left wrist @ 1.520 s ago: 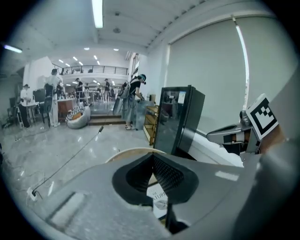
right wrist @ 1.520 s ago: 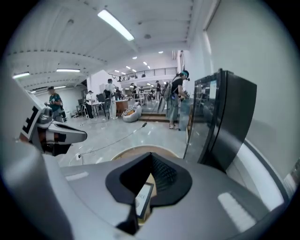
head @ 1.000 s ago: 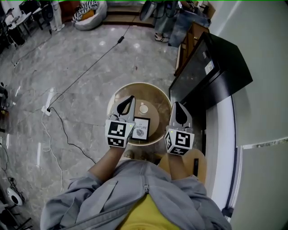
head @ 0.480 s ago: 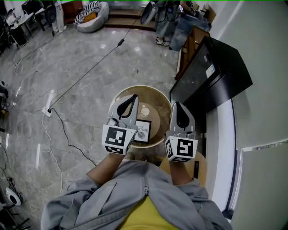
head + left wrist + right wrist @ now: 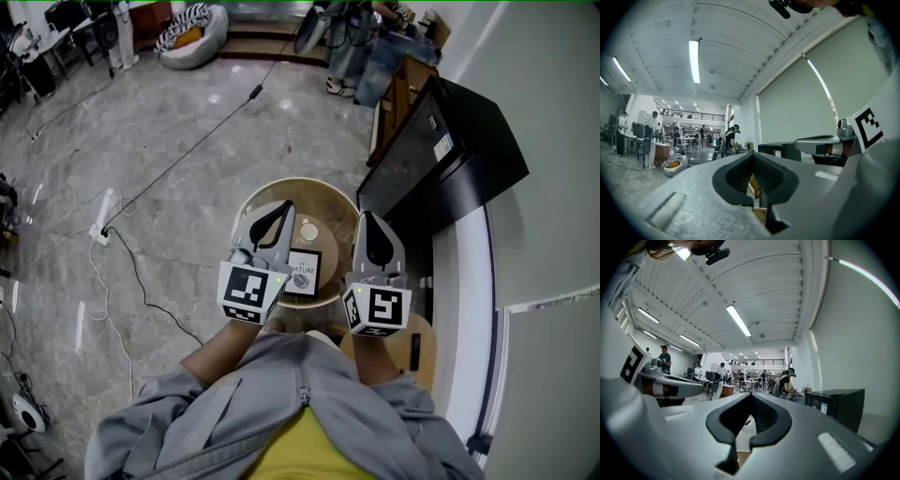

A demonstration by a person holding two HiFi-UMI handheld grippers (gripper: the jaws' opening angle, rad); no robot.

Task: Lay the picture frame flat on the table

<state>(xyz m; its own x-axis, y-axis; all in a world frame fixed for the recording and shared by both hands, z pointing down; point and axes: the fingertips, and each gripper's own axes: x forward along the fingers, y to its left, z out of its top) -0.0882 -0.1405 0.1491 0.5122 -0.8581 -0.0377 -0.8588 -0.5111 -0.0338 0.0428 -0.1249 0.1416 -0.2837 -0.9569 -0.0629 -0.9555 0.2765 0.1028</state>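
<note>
— Where's the frame (image 5: 302, 273)?
— Lying face up on the round table (image 5: 330, 199), toward the edge nearest the person. Seen from the head view, it sits between the two grippers, with a small disc (image 5: 308, 230) just beyond it.
— And the left gripper (image 5: 283, 207)?
— Its jaws are pressed together with nothing between them (its own view shows the pads meeting). It's held level above the table.
— The right gripper (image 5: 367, 218)?
— The same: jaws closed on nothing, held level, beside a black cabinet (image 5: 441, 150).
</note>
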